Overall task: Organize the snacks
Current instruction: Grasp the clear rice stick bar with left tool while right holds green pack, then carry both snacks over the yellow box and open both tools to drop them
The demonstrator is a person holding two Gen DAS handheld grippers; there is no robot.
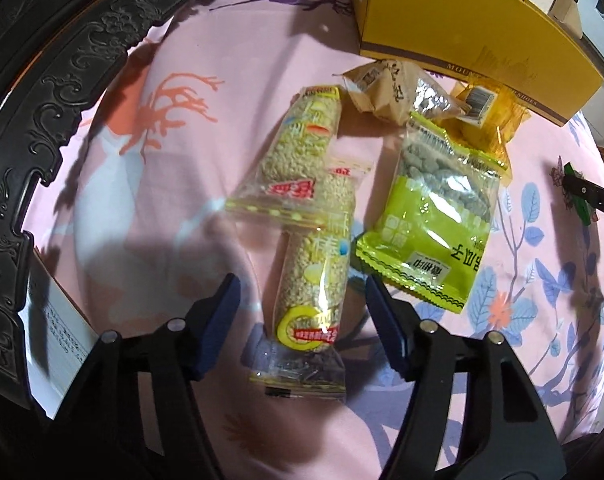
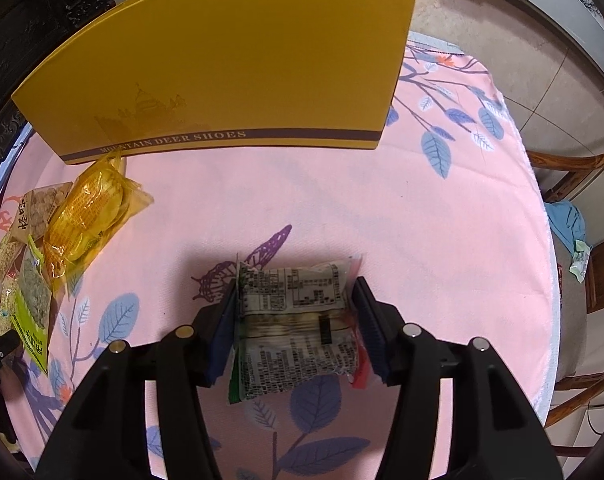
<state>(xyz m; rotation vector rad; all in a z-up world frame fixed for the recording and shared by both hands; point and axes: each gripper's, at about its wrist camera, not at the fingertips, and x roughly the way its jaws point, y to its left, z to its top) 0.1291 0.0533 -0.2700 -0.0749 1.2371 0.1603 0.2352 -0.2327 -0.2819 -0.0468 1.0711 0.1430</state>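
Observation:
In the left wrist view my left gripper (image 1: 302, 300) is open, its fingers on either side of a long clear grain-stick pack (image 1: 315, 280) lying on the pink cloth. A second grain-stick pack (image 1: 298, 152) lies across its far end. A green seed packet (image 1: 433, 216), a beige packet (image 1: 385, 88) and an orange-yellow packet (image 1: 485, 116) lie beyond. In the right wrist view my right gripper (image 2: 296, 312) is shut on a clear printed snack pack (image 2: 298, 328) and holds it above the cloth. The yellow shoe box (image 2: 230, 76) stands ahead of it.
The pink floral cloth (image 2: 341, 200) covers a round table. Dark carved wooden furniture (image 1: 42, 120) borders the left side. A white paper (image 1: 58, 340) lies at the lower left. Wooden chair parts (image 2: 573, 176) and tiled floor lie to the right.

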